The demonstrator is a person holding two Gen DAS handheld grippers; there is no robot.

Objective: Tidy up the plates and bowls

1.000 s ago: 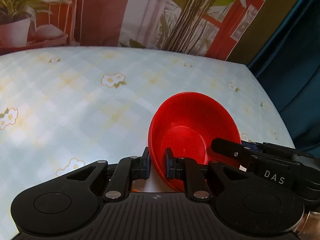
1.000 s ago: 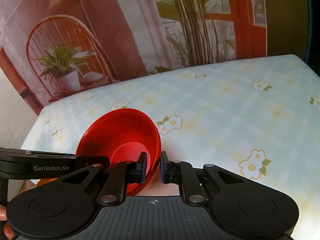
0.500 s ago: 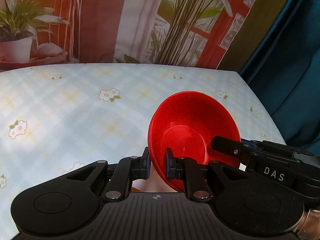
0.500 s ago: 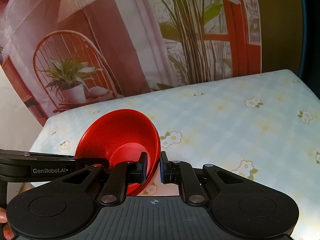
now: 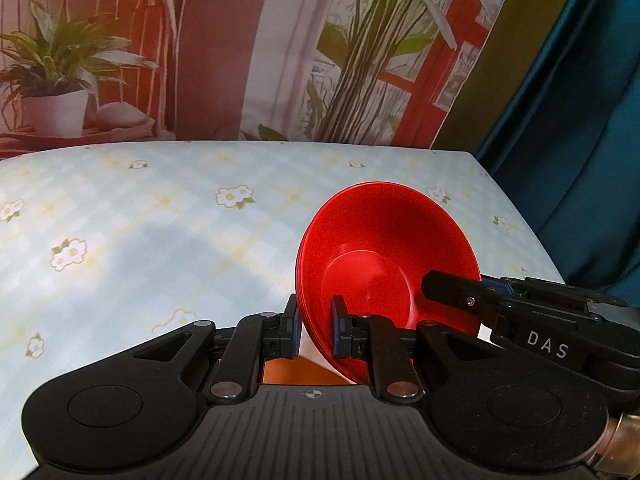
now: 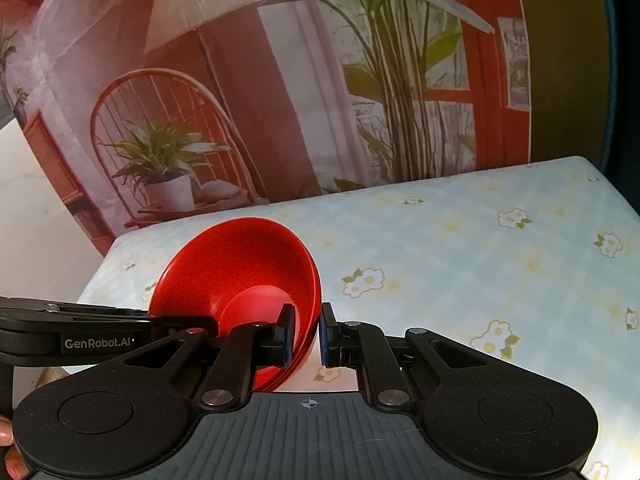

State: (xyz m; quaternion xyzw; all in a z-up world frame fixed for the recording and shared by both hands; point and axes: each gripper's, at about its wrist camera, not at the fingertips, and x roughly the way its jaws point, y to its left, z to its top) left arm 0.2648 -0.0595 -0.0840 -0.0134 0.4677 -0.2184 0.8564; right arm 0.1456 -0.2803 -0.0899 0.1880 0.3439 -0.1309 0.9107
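A stack of red bowls [image 5: 388, 256] is held tilted above the near edge of the table, its layered rims showing. My left gripper [image 5: 316, 328] is shut on the stack's left rim. My right gripper [image 6: 306, 336] is shut on the stack's right rim [image 6: 240, 268]. Each gripper shows in the other's view: the right gripper [image 5: 520, 320] reaches in from the right, and the left gripper [image 6: 80, 328] from the left. The bowls' undersides are hidden.
The table [image 5: 160, 224] wears a pale blue checked cloth with daisies [image 6: 480, 248]. A printed backdrop [image 6: 280, 80] with plants and a chair stands behind it. A dark teal curtain [image 5: 580, 120] hangs at the right. The table's right edge [image 5: 520, 220] is near.
Both grippers have risen with the bowl stack; the table sits lower in both views and more of the backdrop shows. The grip on the rims is unchanged.
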